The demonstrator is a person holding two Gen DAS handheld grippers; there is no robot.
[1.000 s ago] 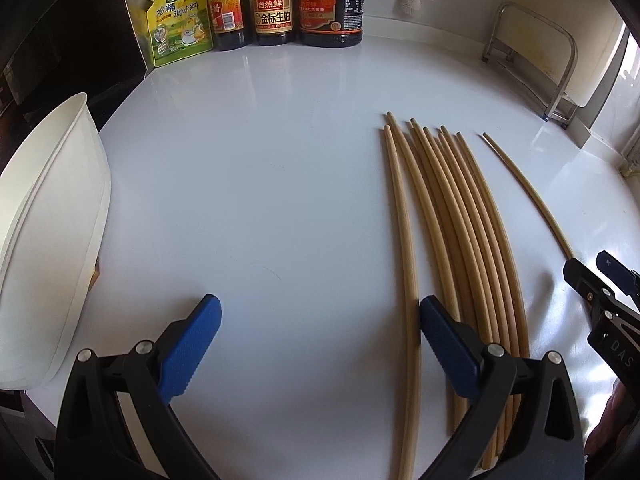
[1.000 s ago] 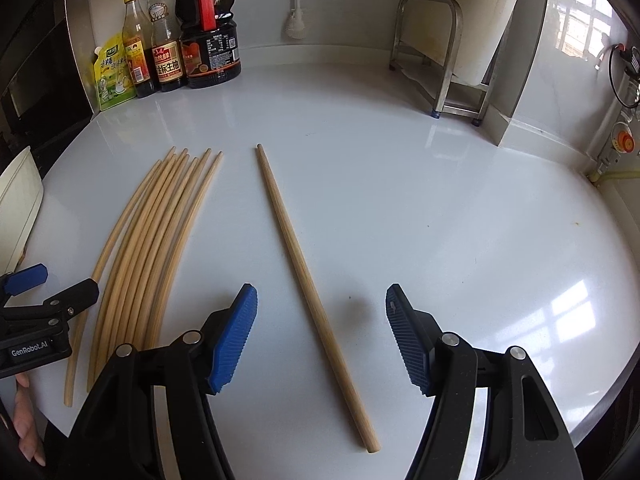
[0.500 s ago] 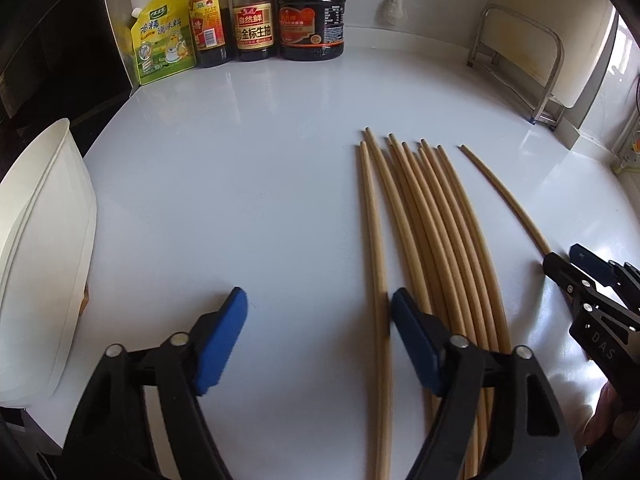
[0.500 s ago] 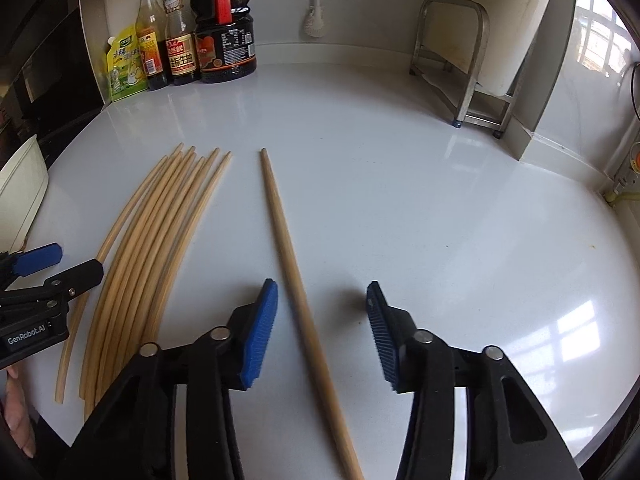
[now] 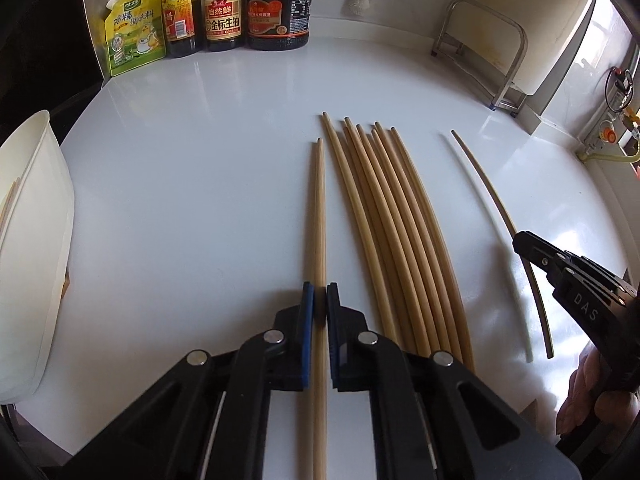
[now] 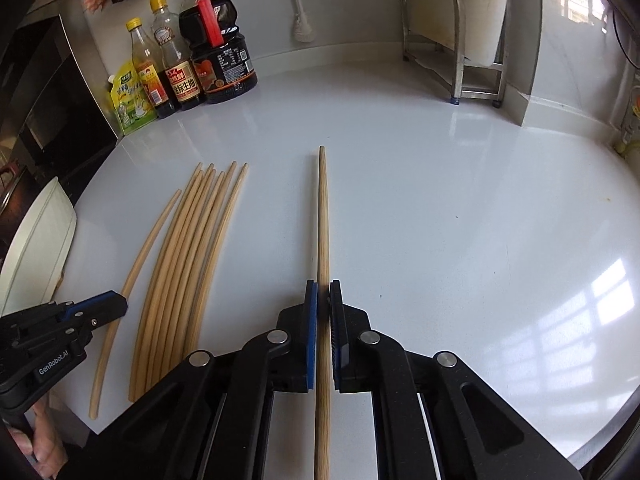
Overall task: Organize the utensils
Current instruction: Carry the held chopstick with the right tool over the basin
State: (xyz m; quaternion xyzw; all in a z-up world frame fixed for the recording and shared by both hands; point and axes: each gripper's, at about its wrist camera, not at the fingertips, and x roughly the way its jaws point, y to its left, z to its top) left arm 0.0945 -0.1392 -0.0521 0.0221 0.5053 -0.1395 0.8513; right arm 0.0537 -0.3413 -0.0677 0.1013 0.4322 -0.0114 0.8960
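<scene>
At the far left corner of the white countertop (image 5: 208, 168) we find a green and yellow spouted seasoning pouch (image 5: 134, 36) leaning against the dark side panel. Beside it, along the back edge, stand two slim sauce bottles (image 5: 182, 20) and a squat dark soy sauce jug (image 5: 279, 10) with a red handle. At the far right corner we see a bare metal rack (image 6: 456, 44) standing against the wall.

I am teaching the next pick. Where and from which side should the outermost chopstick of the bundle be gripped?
Grip the rightmost chopstick of the bundle near its thick near end, coming from above on its free outer side, jaws across the shaft. It lies flat on the counter, touching neighbours only on its left.
</scene>
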